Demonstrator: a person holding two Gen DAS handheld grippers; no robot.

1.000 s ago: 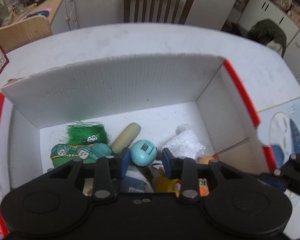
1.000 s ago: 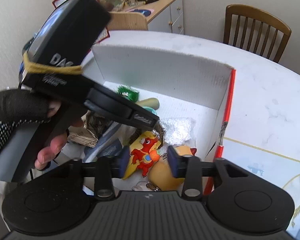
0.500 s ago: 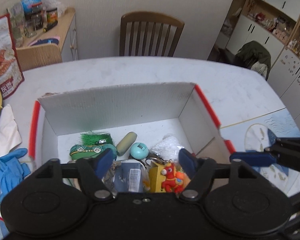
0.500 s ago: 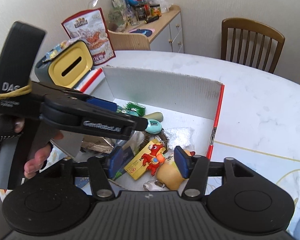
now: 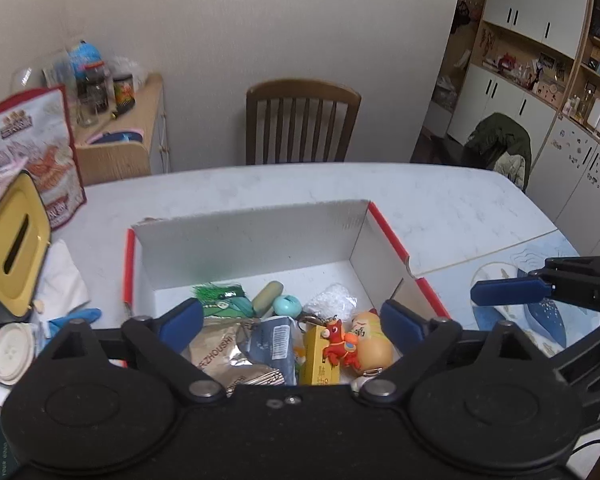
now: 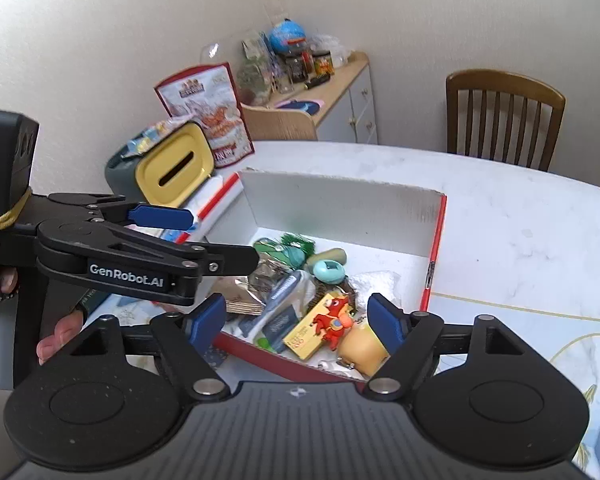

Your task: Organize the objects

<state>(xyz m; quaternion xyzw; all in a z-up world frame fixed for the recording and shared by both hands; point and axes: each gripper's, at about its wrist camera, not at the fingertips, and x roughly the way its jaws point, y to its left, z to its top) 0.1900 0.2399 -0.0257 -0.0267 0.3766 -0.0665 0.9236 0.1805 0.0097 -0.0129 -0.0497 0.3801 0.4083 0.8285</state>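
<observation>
Yellow tissue box (image 5: 10, 246) sits at the far left on the white table (image 5: 440, 200), with a snack bag (image 5: 32, 148) standing behind it. Right of these I see the open cardboard box (image 5: 260, 240), white inside with red edges, resting on the table. Its contents crowd the near half: a green tassel (image 5: 216, 292) at the left, a foil packet (image 5: 220, 350), a teal ball (image 5: 287, 306), a red horse charm (image 5: 342, 346) on a yellow card, and an orange figure (image 5: 374, 340) at the right.

My left gripper (image 5: 292, 322) hangs above the box's near side; its jaws are opening, spread wide, nothing between the pads. My right gripper (image 6: 296, 320) hangs over the box's near edge, jaws likewise opening, nothing pinched. From its camera I see a gloved hand (image 6: 56, 332) holding the left tool. A wooden chair (image 5: 302, 122) stands beyond the table.
</observation>
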